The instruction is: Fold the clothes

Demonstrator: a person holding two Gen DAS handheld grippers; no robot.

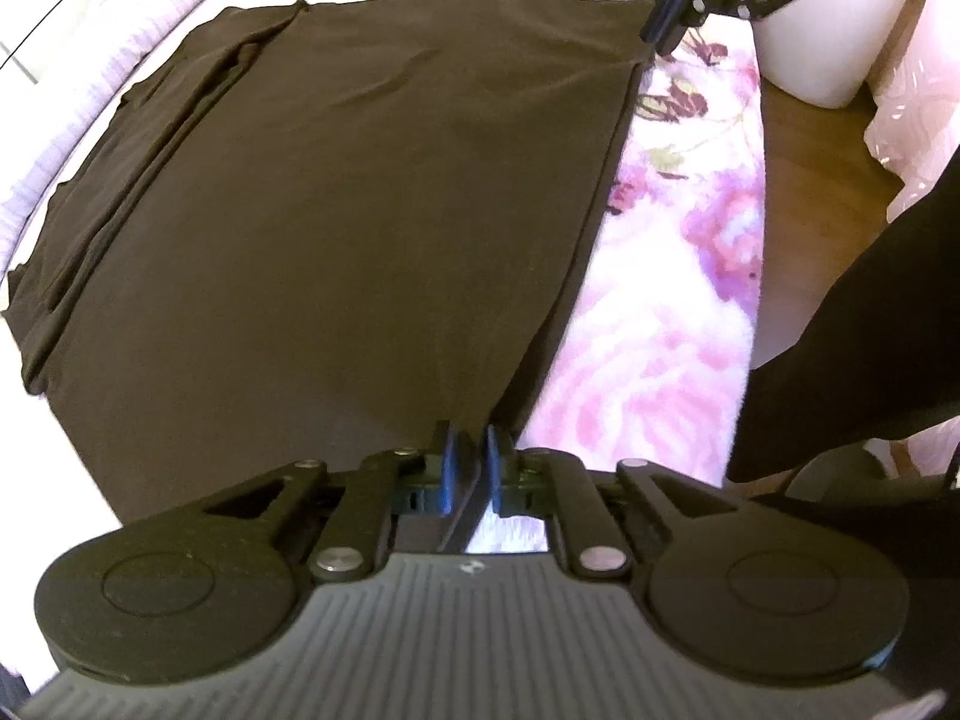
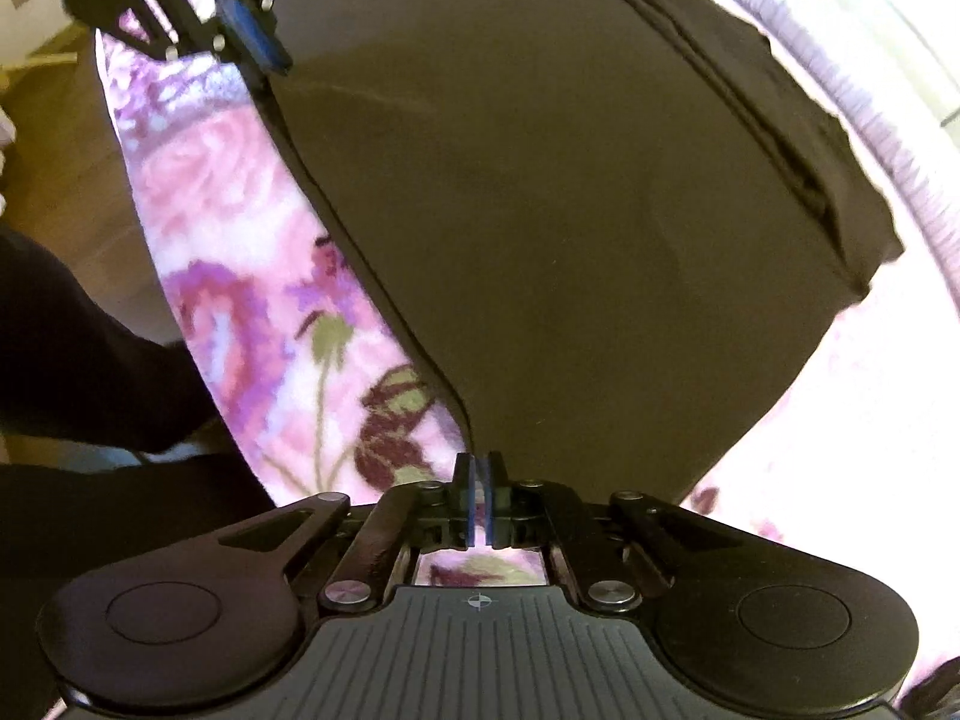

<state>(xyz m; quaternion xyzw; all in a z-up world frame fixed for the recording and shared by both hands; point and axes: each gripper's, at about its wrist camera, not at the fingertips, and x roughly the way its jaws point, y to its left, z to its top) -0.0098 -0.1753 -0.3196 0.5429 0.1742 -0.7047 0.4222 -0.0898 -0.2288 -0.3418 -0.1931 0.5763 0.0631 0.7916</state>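
A dark brown garment [image 1: 360, 210] lies spread flat on a pink floral bed cover [image 1: 672, 312], with a folded sleeve strip along its far side. It also fills the right wrist view [image 2: 570, 210]. My left gripper [image 1: 469, 456] is shut on one near corner of the garment's edge; the cloth runs between its blue pads. My right gripper [image 2: 480, 480] is shut on the other corner of that same edge. Each gripper shows in the other's view: the right one [image 1: 666, 18] at the top, the left one [image 2: 258, 42] at the top left.
A white round container [image 1: 834, 36] stands on the wooden floor [image 1: 822, 180] beside the bed. A person's dark-clothed leg [image 1: 870, 330] is at the bed's edge. A lilac ribbed cover [image 1: 72, 138] lies beyond the garment.
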